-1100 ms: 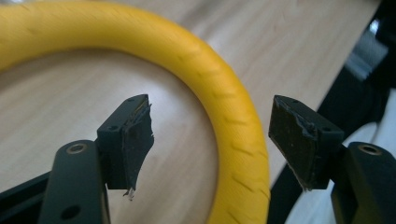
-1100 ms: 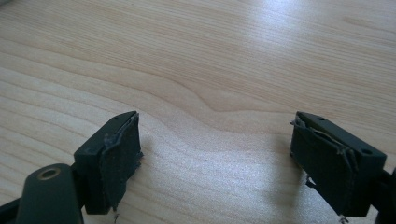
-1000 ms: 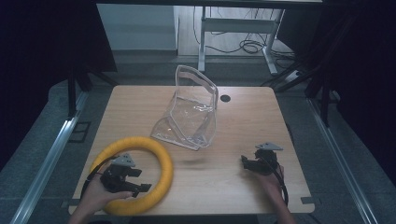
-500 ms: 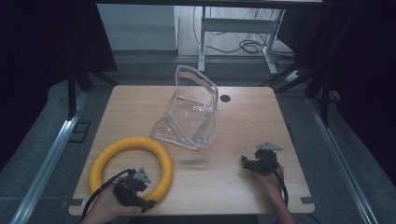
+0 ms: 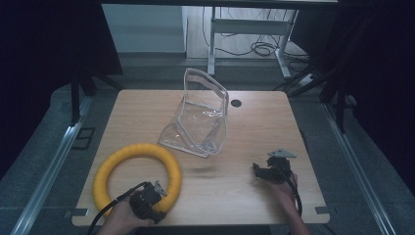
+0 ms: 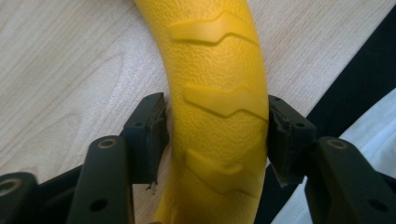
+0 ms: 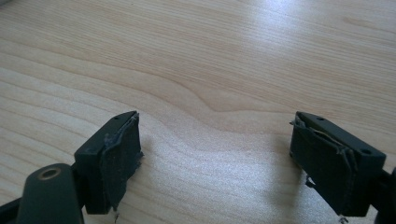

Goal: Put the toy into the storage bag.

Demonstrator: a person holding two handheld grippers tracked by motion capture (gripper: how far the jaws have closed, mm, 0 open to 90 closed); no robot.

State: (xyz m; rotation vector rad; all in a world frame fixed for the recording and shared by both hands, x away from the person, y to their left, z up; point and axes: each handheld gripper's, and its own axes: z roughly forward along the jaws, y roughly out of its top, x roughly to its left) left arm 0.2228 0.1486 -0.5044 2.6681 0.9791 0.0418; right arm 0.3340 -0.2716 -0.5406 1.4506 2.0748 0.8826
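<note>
A yellow textured ring (image 5: 105, 169) lies flat on the front left of the wooden table (image 5: 274, 127). My left gripper (image 5: 148, 197) is at the ring's near right arc. In the left gripper view, the ring (image 6: 217, 70) runs up between the jaws of this gripper (image 6: 217, 135), whose pads press its two sides, so it is shut on the ring. A clear plastic zip bag (image 5: 200, 122) stands slumped at the table's middle back. At the front right, my right gripper (image 5: 258, 169) rests low over bare wood, and its own view shows it (image 7: 215, 154) open with nothing between the jaws.
A small dark cable hole (image 5: 236, 103) sits in the tabletop right of the bag. Bare wood lies between the ring and the right gripper. Beyond the far edge are a desk frame and floor cables (image 5: 259, 49). The left gripper is close to the table's near edge.
The left gripper has moved from the middle of the ring back to its near right arc and closed on it. The ring settled flat. The right gripper stayed put.
</note>
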